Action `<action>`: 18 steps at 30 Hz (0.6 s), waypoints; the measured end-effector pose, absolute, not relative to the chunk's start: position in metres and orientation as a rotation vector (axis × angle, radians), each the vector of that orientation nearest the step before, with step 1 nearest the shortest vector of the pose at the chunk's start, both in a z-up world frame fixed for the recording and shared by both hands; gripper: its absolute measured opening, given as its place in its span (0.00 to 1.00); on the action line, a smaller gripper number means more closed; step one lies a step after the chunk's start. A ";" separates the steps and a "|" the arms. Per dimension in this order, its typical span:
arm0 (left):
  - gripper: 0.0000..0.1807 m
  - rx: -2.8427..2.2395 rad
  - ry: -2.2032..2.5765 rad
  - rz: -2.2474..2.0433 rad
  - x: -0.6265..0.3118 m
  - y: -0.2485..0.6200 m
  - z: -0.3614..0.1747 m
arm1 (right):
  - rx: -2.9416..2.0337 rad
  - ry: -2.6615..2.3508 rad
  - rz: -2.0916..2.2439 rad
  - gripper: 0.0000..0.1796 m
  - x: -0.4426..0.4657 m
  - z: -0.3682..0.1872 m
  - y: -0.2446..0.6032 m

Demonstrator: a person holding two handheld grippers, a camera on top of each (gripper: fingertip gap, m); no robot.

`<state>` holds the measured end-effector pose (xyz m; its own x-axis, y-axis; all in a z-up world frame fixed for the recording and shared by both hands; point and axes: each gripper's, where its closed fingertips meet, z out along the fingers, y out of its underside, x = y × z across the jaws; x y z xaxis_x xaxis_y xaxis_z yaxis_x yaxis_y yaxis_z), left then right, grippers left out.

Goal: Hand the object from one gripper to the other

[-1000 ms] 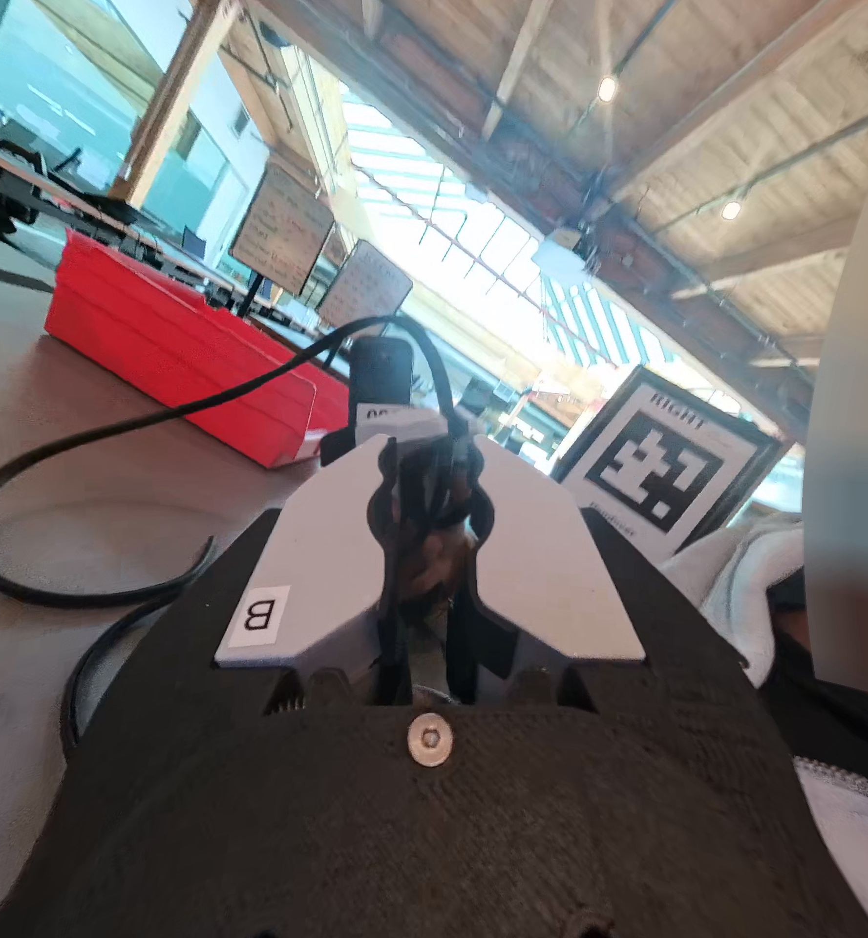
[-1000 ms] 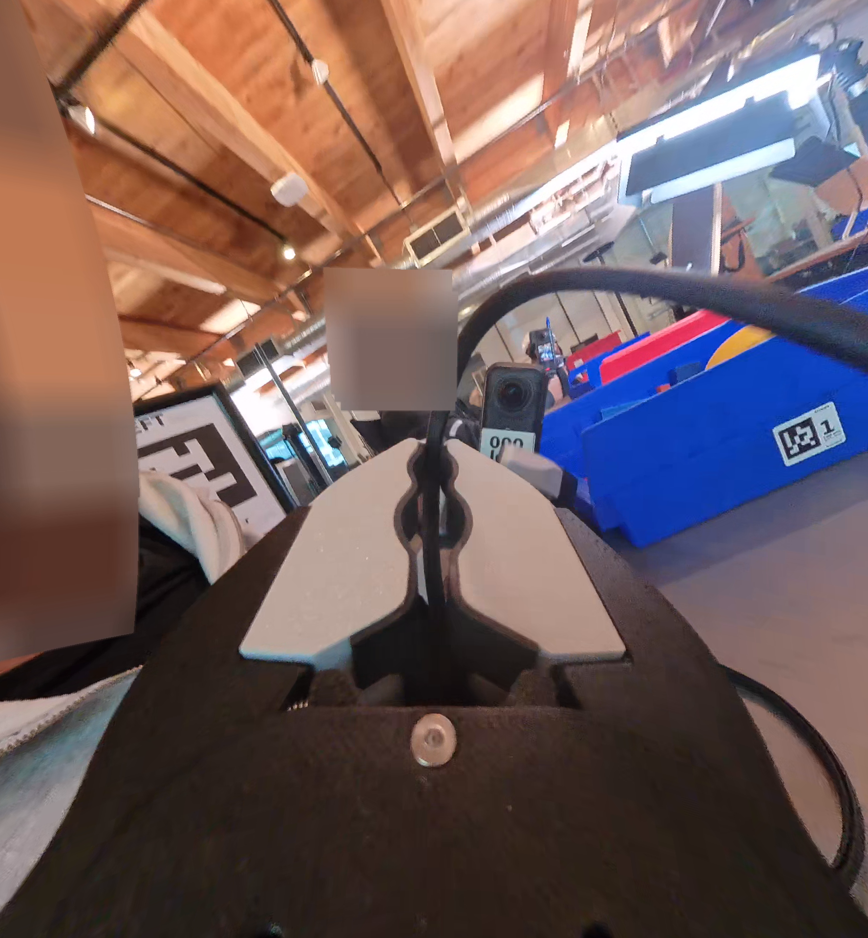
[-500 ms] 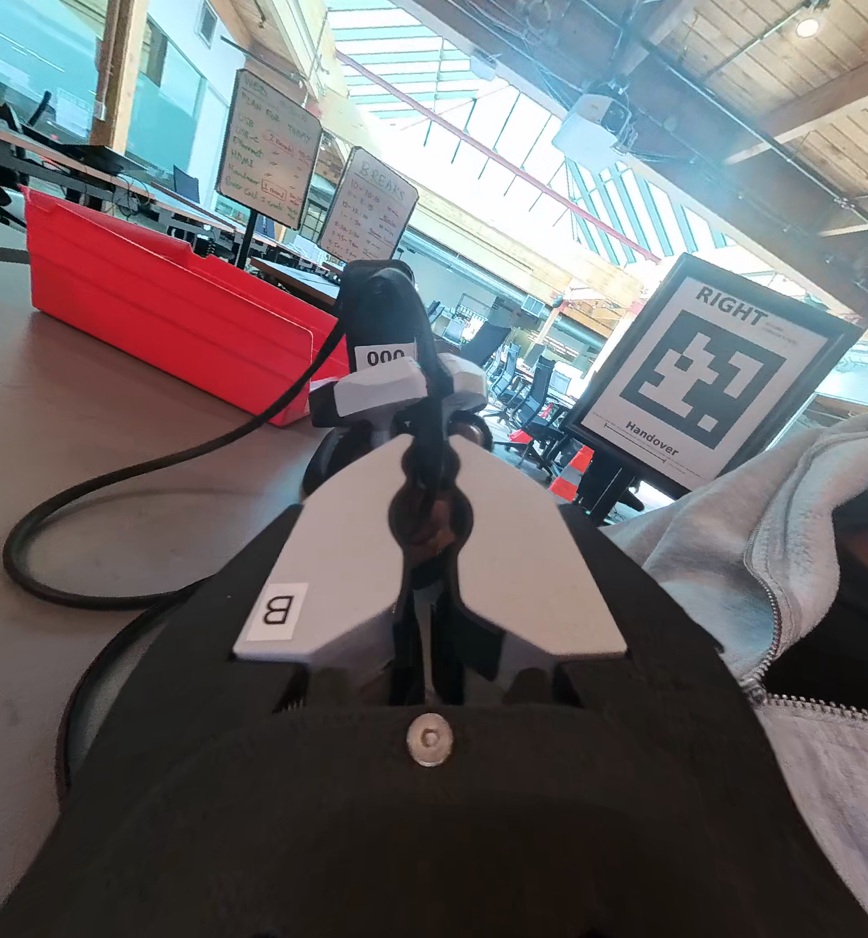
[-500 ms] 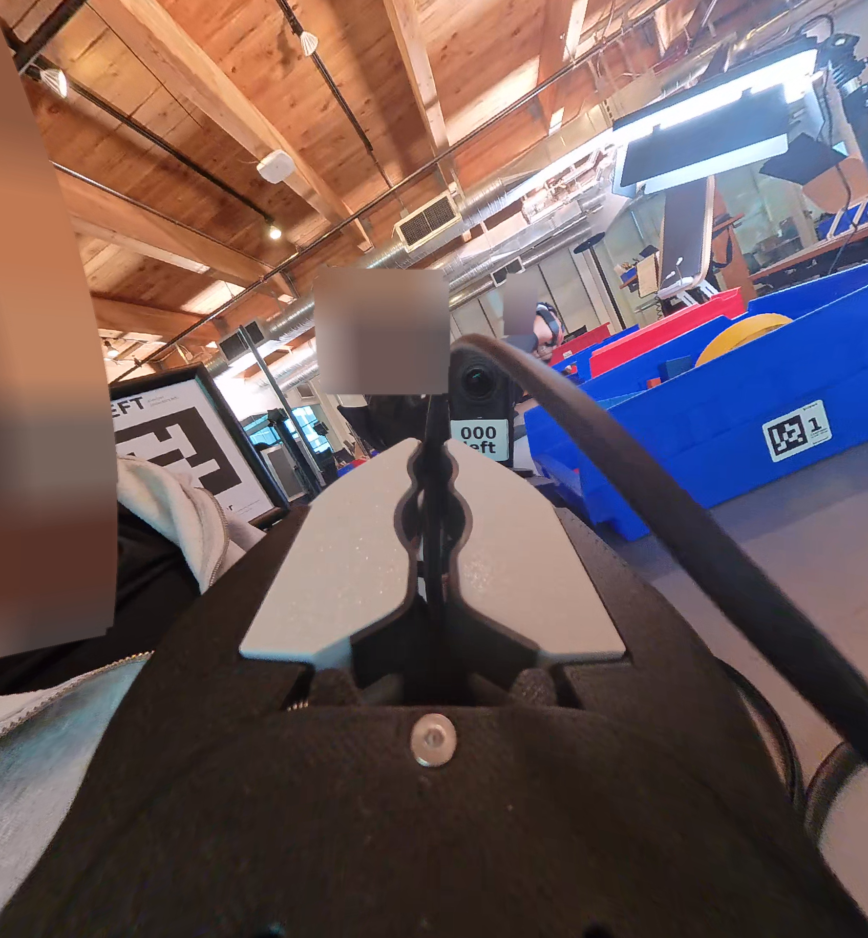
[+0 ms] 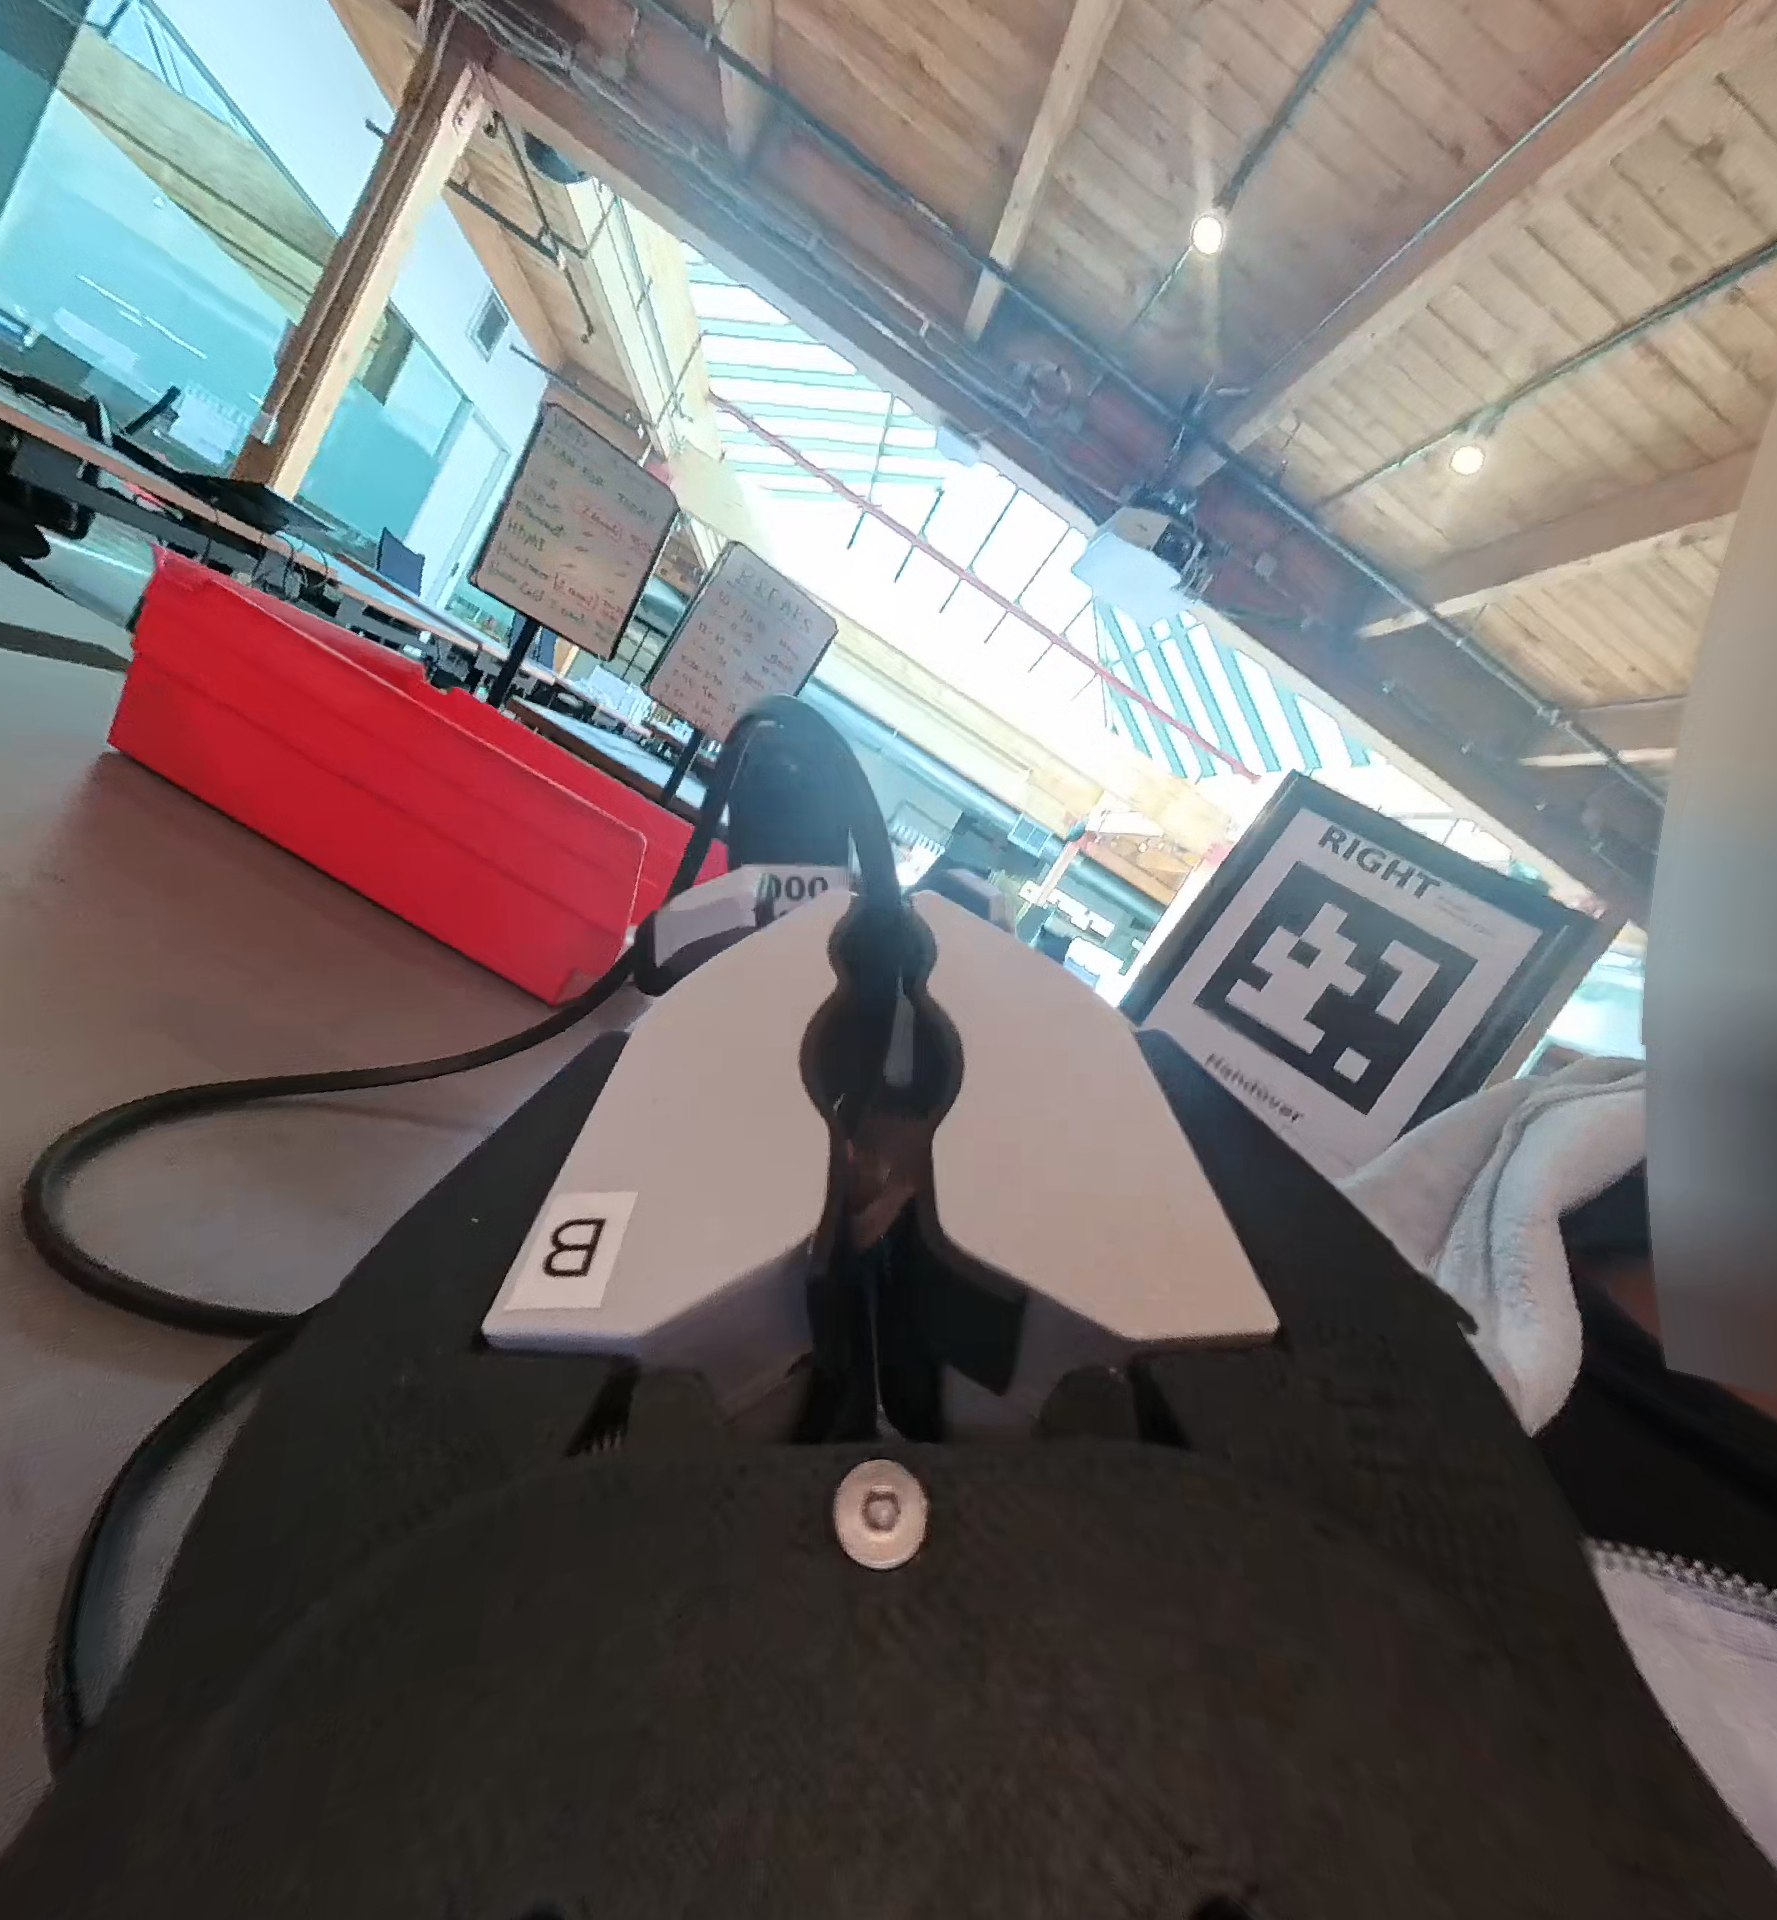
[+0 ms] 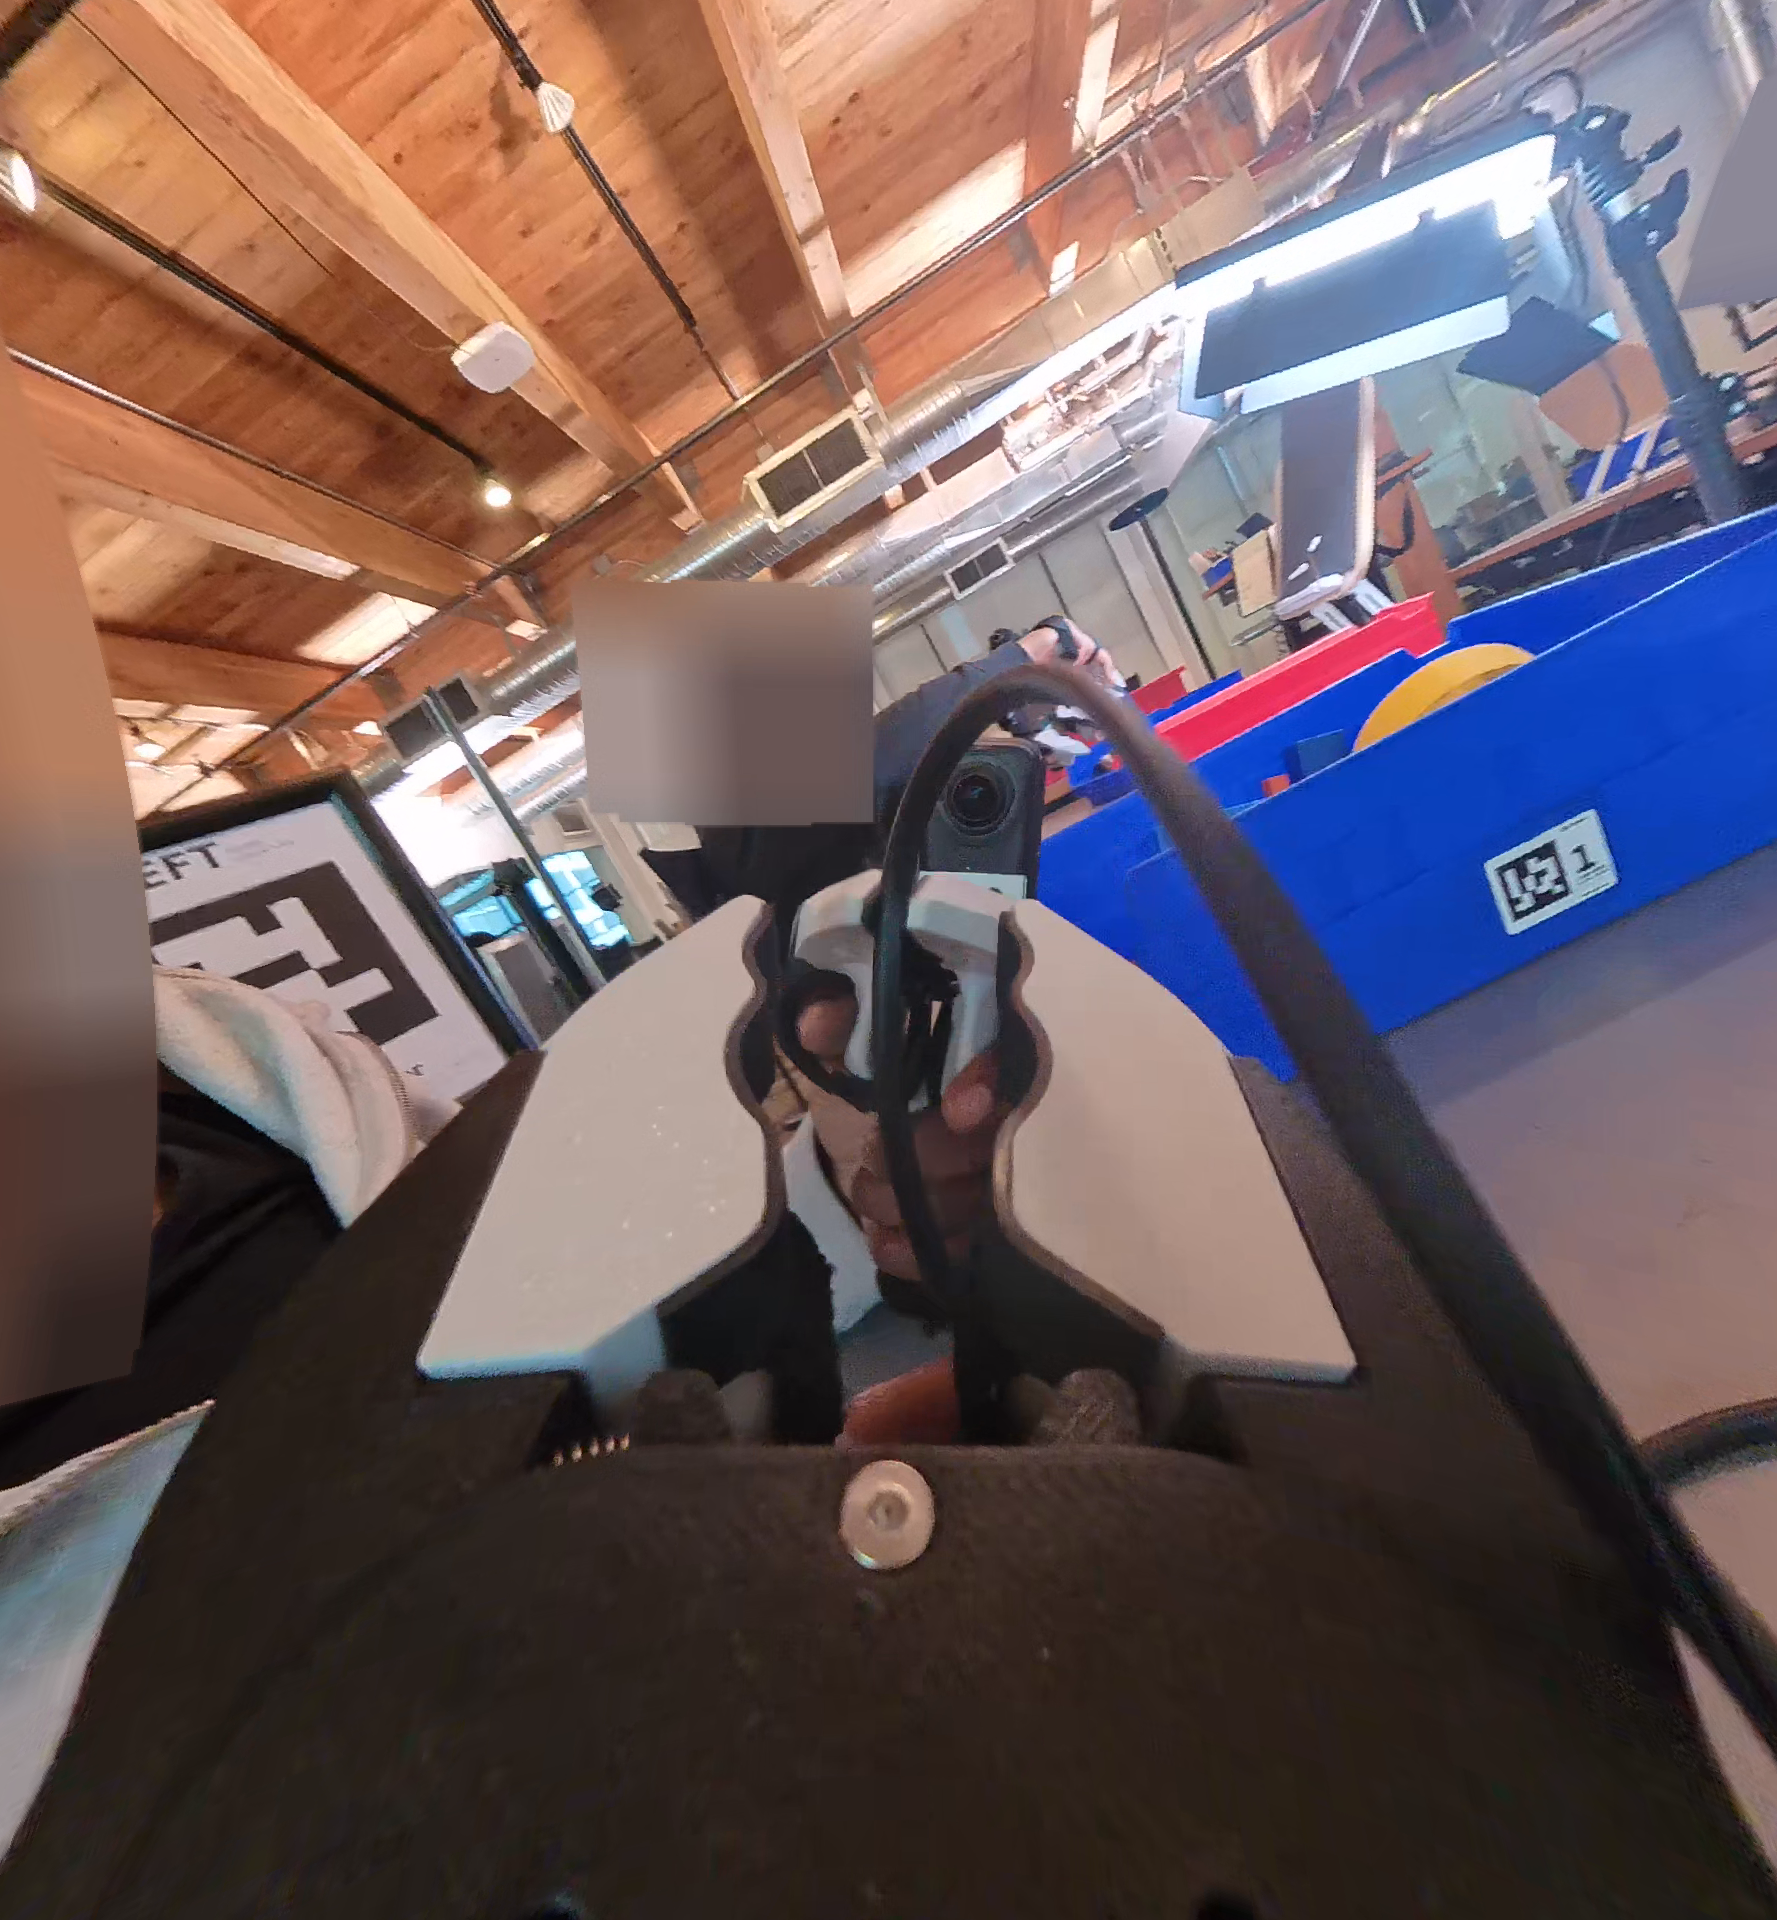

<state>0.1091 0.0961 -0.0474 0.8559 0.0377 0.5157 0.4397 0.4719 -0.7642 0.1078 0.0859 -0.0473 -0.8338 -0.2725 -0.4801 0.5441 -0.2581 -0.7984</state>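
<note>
The object is a black cable. My left gripper is shut on it at the fingertips, and the cable arcs up and over from there. The right gripper's grey finger shows just behind the left gripper's tip. In the right wrist view my right gripper is open, its jaws standing either side of the left gripper. The cable loops up from the left gripper and runs down to the right, clear of the right gripper's pads. A hand holds the left gripper.
A red bin stands on the grey table at the left. The cable's slack loops on the table. Framed marker boards stand near the person's grey sleeve. Blue bins stand at the right. The tips of both grippers are at nearly the same place.
My right gripper, shut on the cable before, has opened and let it go. My left gripper has closed on the cable and now holds it.
</note>
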 end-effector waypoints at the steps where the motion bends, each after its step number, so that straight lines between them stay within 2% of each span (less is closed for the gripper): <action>1: 0.03 -1.030 -0.517 -0.267 0.107 0.092 -0.045 | 0.335 1.514 -2.137 0.22 0.107 -0.048 0.085; 4: 0.03 -0.938 -0.542 -0.276 0.101 0.080 -0.039 | 0.319 1.613 -2.137 0.22 0.109 -0.055 0.081; 10: 0.03 -0.904 -0.557 -0.274 0.098 0.076 -0.037 | 0.235 1.753 -2.105 0.10 0.118 -0.065 0.075; 14: 0.03 -0.917 -0.555 -0.276 0.099 0.078 -0.039 | 0.219 1.860 -2.097 0.07 0.118 -0.073 0.071; 15: 0.03 -0.927 -0.553 -0.277 0.099 0.079 -0.039 | 0.209 1.885 -2.096 0.04 0.119 -0.075 0.070; 18: 0.03 -0.942 -0.553 -0.270 0.100 0.081 -0.040 | 0.185 1.939 -2.114 0.04 0.119 -0.077 0.071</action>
<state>0.1001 0.0811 -0.0395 0.8300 0.0177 0.5575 0.4503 0.5685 -0.6885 0.1186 0.0705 -0.0766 -0.9563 -0.1093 -0.2711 0.2795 -0.0708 -0.9575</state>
